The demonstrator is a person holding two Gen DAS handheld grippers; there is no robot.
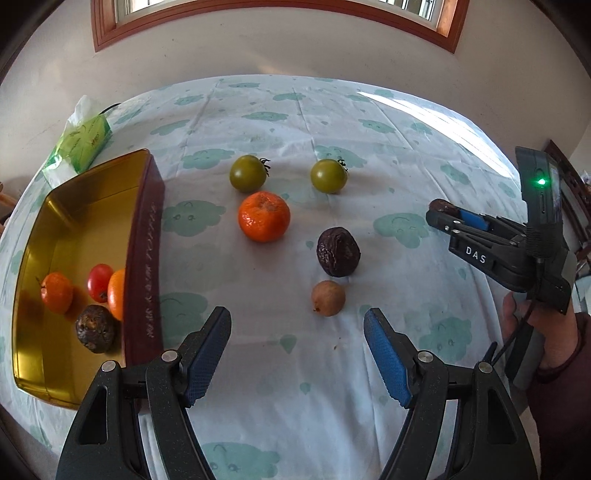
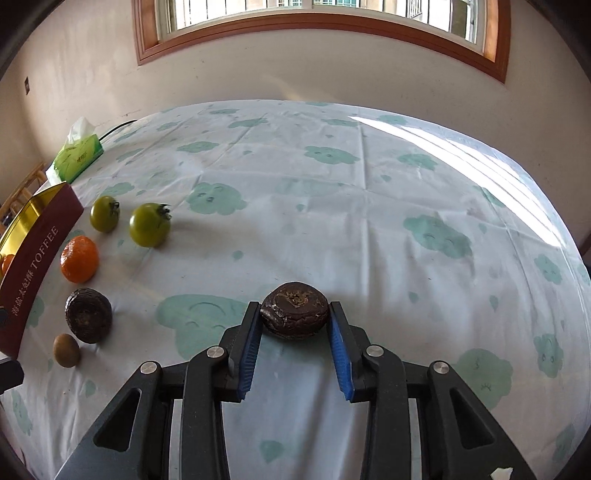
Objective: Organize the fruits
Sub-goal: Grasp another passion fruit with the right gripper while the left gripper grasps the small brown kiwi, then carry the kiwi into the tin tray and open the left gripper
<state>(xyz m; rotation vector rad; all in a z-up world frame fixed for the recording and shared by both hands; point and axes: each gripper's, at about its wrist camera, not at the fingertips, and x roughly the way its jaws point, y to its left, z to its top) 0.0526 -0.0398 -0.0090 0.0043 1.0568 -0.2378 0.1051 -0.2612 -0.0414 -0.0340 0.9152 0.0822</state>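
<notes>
The right hand-held gripper (image 2: 293, 320) is pinching a light, wrinkled, brittle-looking dark-brown round fruit (image 2: 294, 314) across its middle; the left hand-held gripper (image 1: 297, 328), right of the gold tin (image 1: 55, 206), is standing spread.

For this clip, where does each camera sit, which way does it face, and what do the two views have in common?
Left wrist: sits on the left gripper, angled down over the table; sees the open jaws, gold tin, loose fruit, plus the right gripper and the hand holding it.
Right wrist: sits on the right gripper, angled down; its fingers clamp a dark wrinkled fruit.
Shared: mandarin, two green tomatoes, tissue pack, window.
</notes>
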